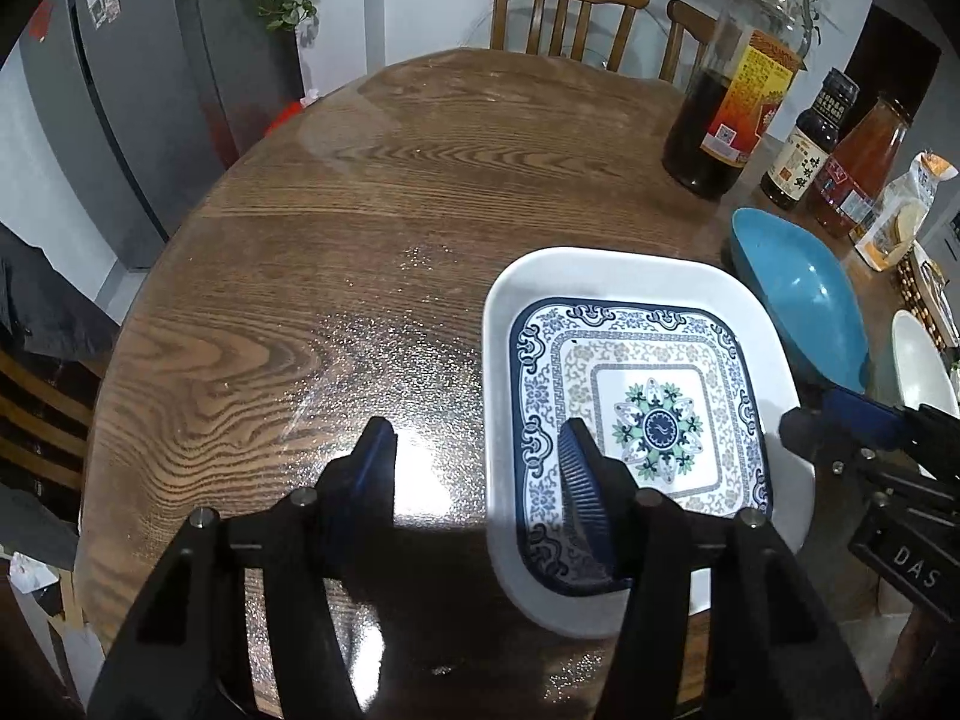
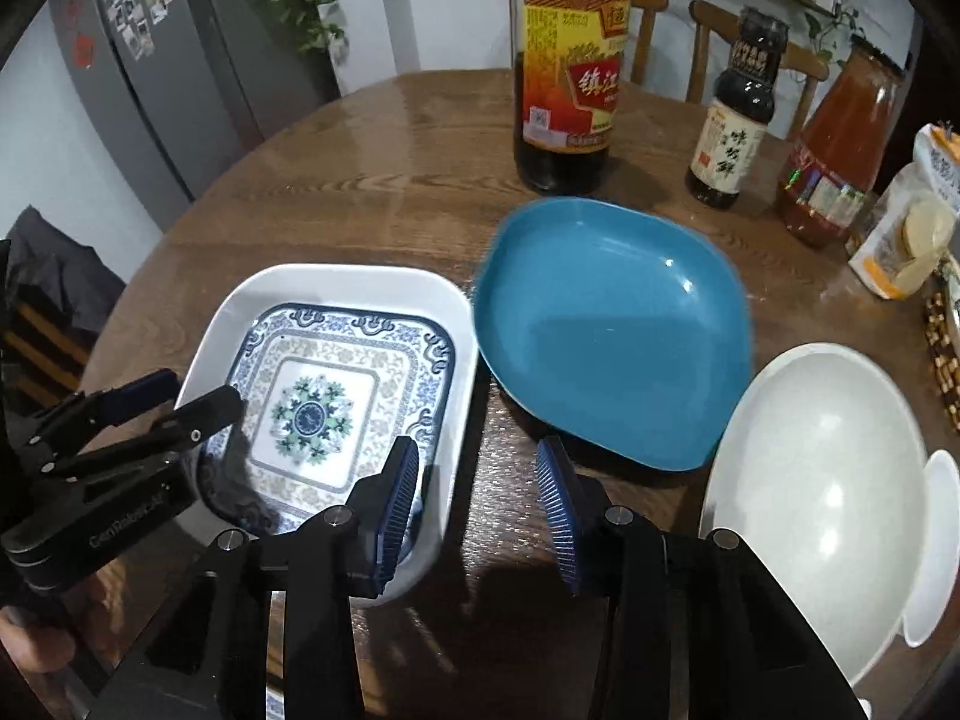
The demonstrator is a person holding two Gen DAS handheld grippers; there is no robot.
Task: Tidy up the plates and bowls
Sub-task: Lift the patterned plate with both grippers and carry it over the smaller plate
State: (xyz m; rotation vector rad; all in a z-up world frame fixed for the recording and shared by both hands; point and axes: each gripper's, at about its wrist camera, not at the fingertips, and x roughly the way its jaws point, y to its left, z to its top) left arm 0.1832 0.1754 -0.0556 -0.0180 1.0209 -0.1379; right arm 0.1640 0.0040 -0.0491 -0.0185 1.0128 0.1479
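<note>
My right gripper (image 2: 477, 504) hangs with jaws apart and empty over the bare table (image 2: 372, 180), between the white dish (image 2: 336, 282) on its left and the blue plate (image 2: 612, 330) just ahead and right. My left gripper (image 1: 477, 468) straddles the white dish's left rim, jaws apart, pressing on nothing. I count one patterned plate (image 2: 324, 402) nested in the dish, one blue plate, one white bowl (image 2: 822, 438).
</note>
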